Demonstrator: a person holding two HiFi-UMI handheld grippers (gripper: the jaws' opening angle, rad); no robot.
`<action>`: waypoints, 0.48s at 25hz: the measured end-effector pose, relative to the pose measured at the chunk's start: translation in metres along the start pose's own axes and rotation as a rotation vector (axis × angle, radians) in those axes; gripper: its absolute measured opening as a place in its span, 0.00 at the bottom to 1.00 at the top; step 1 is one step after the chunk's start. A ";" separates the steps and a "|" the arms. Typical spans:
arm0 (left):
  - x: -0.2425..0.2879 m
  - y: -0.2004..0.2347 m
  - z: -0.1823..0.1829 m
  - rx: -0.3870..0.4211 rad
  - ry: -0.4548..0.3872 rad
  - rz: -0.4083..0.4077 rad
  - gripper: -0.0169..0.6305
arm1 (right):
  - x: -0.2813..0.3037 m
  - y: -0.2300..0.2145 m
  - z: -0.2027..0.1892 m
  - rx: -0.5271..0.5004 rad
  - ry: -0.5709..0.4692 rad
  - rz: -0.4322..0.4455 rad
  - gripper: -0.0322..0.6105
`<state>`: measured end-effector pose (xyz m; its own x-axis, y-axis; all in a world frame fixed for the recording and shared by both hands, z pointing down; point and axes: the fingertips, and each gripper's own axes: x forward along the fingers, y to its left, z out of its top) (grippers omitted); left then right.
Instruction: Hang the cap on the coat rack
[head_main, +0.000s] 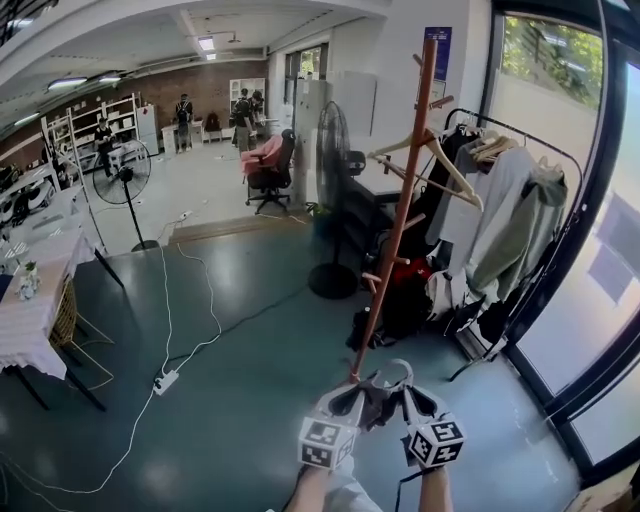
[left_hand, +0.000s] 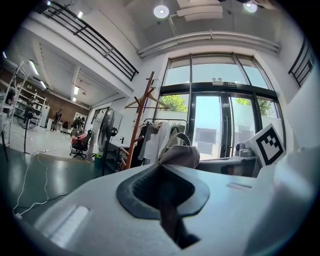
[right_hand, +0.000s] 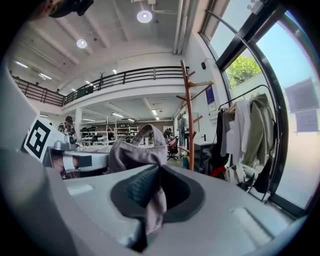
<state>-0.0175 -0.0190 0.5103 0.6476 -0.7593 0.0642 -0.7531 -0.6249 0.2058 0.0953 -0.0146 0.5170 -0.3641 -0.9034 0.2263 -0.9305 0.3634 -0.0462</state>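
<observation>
A grey-brown cap (head_main: 378, 400) hangs between my two grippers, low in the head view. My left gripper (head_main: 345, 408) is shut on one side of the cap (left_hand: 180, 155). My right gripper (head_main: 412, 405) is shut on the other side of the cap (right_hand: 135, 155). Cap fabric is pinched in both sets of jaws. The coat rack (head_main: 400, 215) is a tall reddish-brown wooden pole with pegs, standing just beyond the cap; a wooden hanger (head_main: 425, 160) hangs on it. The coat rack (left_hand: 137, 127) stands ahead to the left in the left gripper view, and the coat rack (right_hand: 189, 120) right of centre in the right gripper view.
A black clothes rail (head_main: 515, 215) with jackets stands right of the rack, against glass doors (head_main: 600, 260). Bags (head_main: 405, 295) lie at the rack's foot. A black pedestal fan (head_main: 332, 200) stands behind it. A white cable with a power strip (head_main: 165, 380) crosses the floor; a table (head_main: 30, 310) is left.
</observation>
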 end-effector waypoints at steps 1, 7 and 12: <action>0.003 0.006 -0.001 -0.010 0.002 0.009 0.05 | 0.007 0.000 -0.002 0.003 0.005 0.010 0.08; 0.045 0.026 -0.006 -0.026 0.031 0.009 0.05 | 0.048 -0.029 -0.007 0.041 0.030 0.013 0.08; 0.097 0.047 -0.008 -0.024 0.073 -0.001 0.05 | 0.091 -0.068 -0.004 0.081 0.047 0.006 0.08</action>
<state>0.0108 -0.1204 0.5344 0.6561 -0.7425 0.1352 -0.7497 -0.6207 0.2294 0.1256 -0.1211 0.5448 -0.3695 -0.8889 0.2709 -0.9291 0.3477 -0.1261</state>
